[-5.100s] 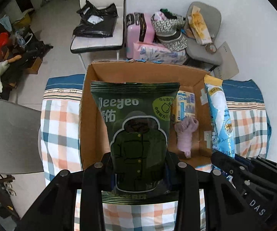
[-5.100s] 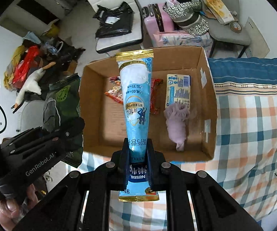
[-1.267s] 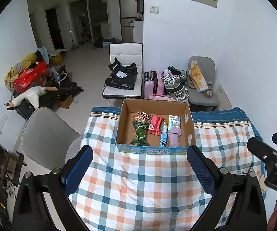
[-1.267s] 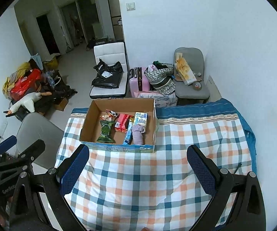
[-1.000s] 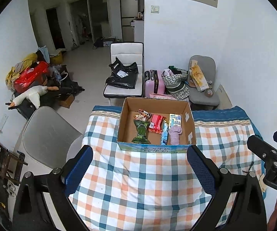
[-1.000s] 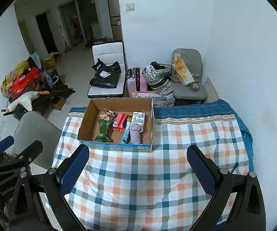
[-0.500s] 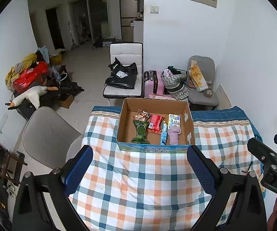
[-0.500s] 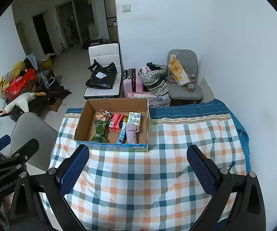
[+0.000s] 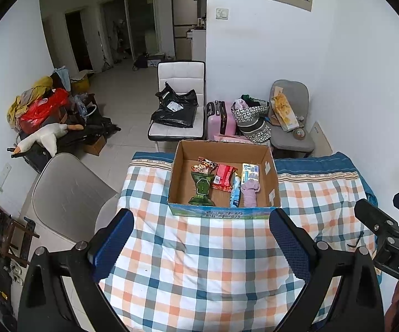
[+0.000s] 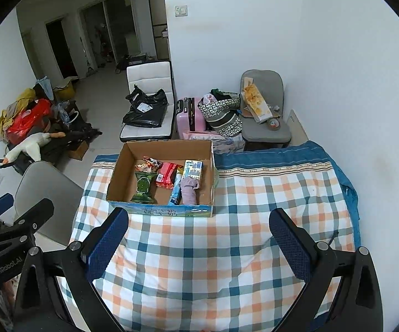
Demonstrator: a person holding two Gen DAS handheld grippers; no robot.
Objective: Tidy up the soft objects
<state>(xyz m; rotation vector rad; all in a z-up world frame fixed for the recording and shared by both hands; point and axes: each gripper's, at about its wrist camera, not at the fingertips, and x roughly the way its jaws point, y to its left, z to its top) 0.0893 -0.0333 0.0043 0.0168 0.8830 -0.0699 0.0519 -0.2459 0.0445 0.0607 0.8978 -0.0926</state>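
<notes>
Brown corrugated cardboard forms the open box that sits at the far edge of the checked cloth, its printed blue front wall facing the cameras. Inside it lie the soft things, side by side, each with its long axis running from the front wall toward the back: a dark green crinkly packet on the left, a glossy red packet next to it, a slim light-blue tube-shaped pouch touching the red packet's right edge, and a lumpy lilac knitted piece on the right, with a flat printed carton behind it and a small colourful wrapper at the back left. Bare cardboard floor shows along the left wall and in the right front corner. The left gripper and the right gripper both hover well back from the box above the cloth, jaws spread wide and grasping nothing, their blue textured pads facing inward. Between the grippers and the box the cloth lies open and lightly rumpled. A grey chair stands just beside the cloth's left edge, and a white wall runs along its right.
</notes>
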